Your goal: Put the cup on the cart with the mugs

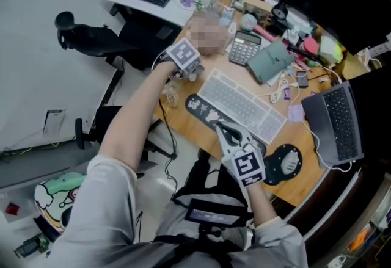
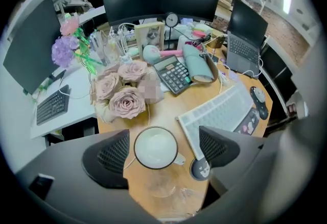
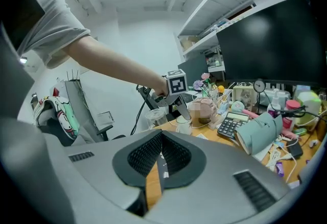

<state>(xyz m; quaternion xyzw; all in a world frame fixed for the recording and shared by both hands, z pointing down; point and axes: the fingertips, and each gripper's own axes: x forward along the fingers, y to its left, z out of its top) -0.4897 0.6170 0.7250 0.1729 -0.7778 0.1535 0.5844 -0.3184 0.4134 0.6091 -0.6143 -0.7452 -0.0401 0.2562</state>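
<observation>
A white cup [image 2: 155, 147] with a small handle stands on the wooden desk [image 2: 163, 110], near its left edge. My left gripper [image 2: 163, 141] points down over it, open, one jaw on each side of the rim and neither pad touching. A clear glass cup [image 2: 162, 187] stands just on the near side of the white cup. In the head view the left gripper [image 1: 186, 74] hides the white cup, and the glass cup [image 1: 173, 97] shows beside it. My right gripper [image 1: 227, 131] hovers shut and empty over the keyboard's wrist rest. The right gripper view shows the white cup [image 3: 184, 126] under the left gripper [image 3: 176, 101].
A bouquet of pale roses [image 2: 122, 93] stands just beyond the white cup. A white keyboard [image 1: 241, 105], a calculator [image 2: 172, 72] and a round dark coaster [image 2: 200, 168] lie to its right. A laptop [image 1: 336, 123] sits at the far right. An office chair [image 1: 91, 38] stands left of the desk.
</observation>
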